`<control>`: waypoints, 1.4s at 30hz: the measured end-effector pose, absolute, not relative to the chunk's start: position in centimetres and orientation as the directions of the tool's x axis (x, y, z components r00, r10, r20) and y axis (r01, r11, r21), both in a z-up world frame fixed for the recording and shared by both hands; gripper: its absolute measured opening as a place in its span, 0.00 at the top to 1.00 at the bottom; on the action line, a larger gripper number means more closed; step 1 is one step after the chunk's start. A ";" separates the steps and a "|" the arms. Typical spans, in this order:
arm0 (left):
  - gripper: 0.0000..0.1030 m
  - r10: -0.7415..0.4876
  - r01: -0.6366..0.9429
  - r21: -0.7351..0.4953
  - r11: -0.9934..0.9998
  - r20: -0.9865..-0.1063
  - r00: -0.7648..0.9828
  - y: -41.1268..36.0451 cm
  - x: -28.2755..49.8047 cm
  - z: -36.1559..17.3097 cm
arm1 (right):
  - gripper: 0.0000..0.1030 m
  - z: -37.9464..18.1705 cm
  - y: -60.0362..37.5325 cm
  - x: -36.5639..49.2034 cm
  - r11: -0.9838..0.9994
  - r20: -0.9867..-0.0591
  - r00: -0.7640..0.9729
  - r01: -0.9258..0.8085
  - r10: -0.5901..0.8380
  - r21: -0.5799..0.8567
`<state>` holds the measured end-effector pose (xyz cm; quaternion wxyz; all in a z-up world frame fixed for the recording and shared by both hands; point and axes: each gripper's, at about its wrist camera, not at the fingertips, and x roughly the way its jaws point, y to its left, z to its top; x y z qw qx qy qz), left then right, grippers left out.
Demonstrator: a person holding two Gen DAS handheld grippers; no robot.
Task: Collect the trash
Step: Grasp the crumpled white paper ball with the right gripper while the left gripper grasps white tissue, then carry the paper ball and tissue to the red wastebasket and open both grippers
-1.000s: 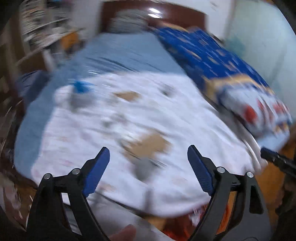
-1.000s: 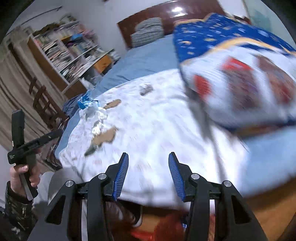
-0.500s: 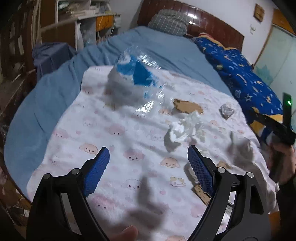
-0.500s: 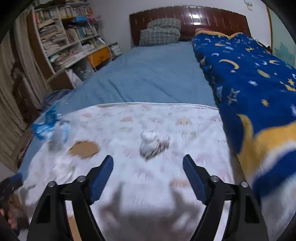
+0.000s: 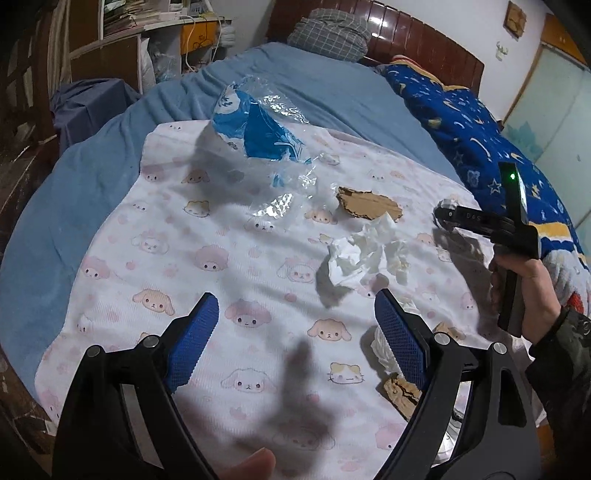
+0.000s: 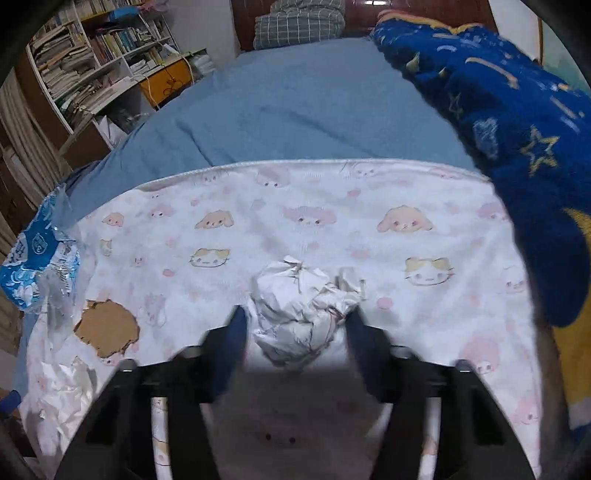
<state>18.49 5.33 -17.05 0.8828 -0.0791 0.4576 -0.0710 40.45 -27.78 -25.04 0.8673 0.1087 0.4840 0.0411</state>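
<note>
Trash lies on a white animal-print cloth [image 5: 177, 258] on the bed. My right gripper [image 6: 295, 317] points down at a crumpled paper ball [image 6: 299, 314]; its jaws are closing, blurred, with the pads at the ball's two sides. The left wrist view shows that gripper [image 5: 441, 214] from the side, held by a hand [image 5: 524, 291]. My left gripper [image 5: 295, 299] hangs open above the cloth with nothing between its fingers. Ahead of it lie a white tissue [image 5: 365, 254], a torn cardboard piece [image 5: 369, 206] and a blue-and-clear plastic wrapper [image 5: 255, 136].
A second cardboard scrap [image 5: 400, 393] and a tissue wad [image 5: 384, 350] lie by my left gripper's right finger. A blue starred blanket [image 6: 517, 129] is heaped at the right. A pillow [image 5: 328, 33] and headboard stand at the far end, bookshelves [image 6: 85, 62] at the left.
My right gripper swung across the bed to the paper ball, opened wide, and now closes around it. My left gripper dropped toward the cloth early on, then stayed still and open.
</note>
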 end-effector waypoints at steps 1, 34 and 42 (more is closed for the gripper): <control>0.17 -0.198 0.048 -0.208 0.977 -0.799 0.568 5.5 18.5 -17.1 | 0.58 -25.0 -27.7 40.4 0.972 -0.829 0.529 0.029 0.182 0.232; 0.90 -0.210 0.156 -0.157 0.975 -0.876 0.434 -1.0 26.4 -21.7 | 0.60 -19.9 -28.0 17.3 0.873 -0.733 0.511 -0.075 0.449 0.483; 0.92 -0.247 0.184 -0.175 0.967 -0.817 0.521 -0.3 22.5 -15.1 | 0.60 -15.8 -28.9 14.4 0.881 -0.710 0.551 -0.105 0.438 0.462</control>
